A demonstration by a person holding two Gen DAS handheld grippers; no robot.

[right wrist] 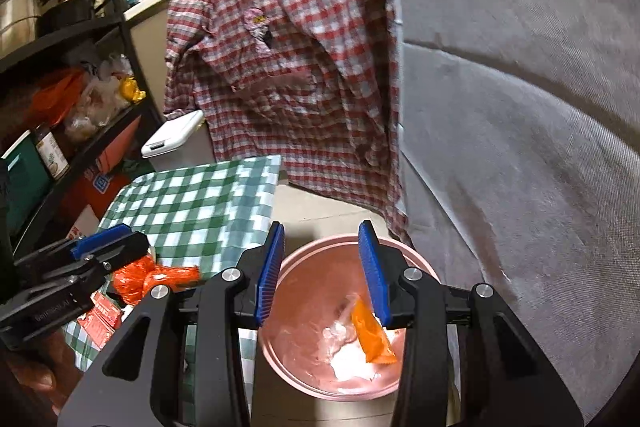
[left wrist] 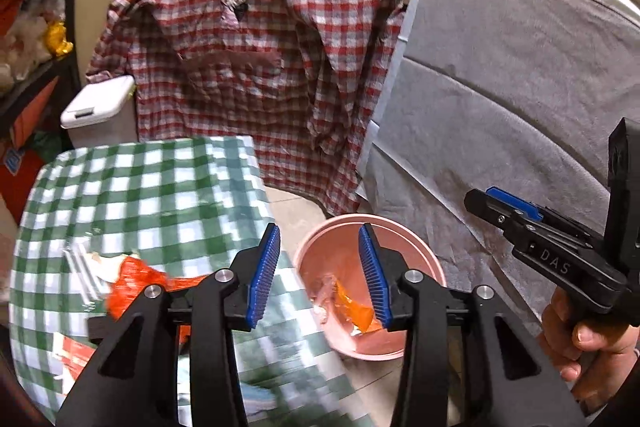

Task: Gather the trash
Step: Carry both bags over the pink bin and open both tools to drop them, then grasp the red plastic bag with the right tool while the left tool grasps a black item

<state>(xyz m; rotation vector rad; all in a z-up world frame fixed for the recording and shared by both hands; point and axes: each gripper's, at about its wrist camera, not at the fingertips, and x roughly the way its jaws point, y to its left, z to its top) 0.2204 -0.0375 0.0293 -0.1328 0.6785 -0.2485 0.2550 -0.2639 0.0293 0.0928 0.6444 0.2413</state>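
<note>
The right gripper [right wrist: 320, 271] hangs over the pink bin [right wrist: 304, 251], jaws spread and holding nothing. In the bin lie an orange wrapper [right wrist: 372, 335] and pale scraps [right wrist: 348, 347], blurred. The left gripper [left wrist: 319, 275], jaws also spread and bare, straddles the surface [left wrist: 160, 195] edge and the bin rim. At its nine o'clock, an orange bag [left wrist: 136, 279] and clear plastic [left wrist: 80, 263] rest on the green-check cloth, partly hidden behind the fingers. Bare floor [left wrist: 292, 207] lies between the surface and the hanging plaid shirt [left wrist: 256, 47] at twelve o'clock.
</note>
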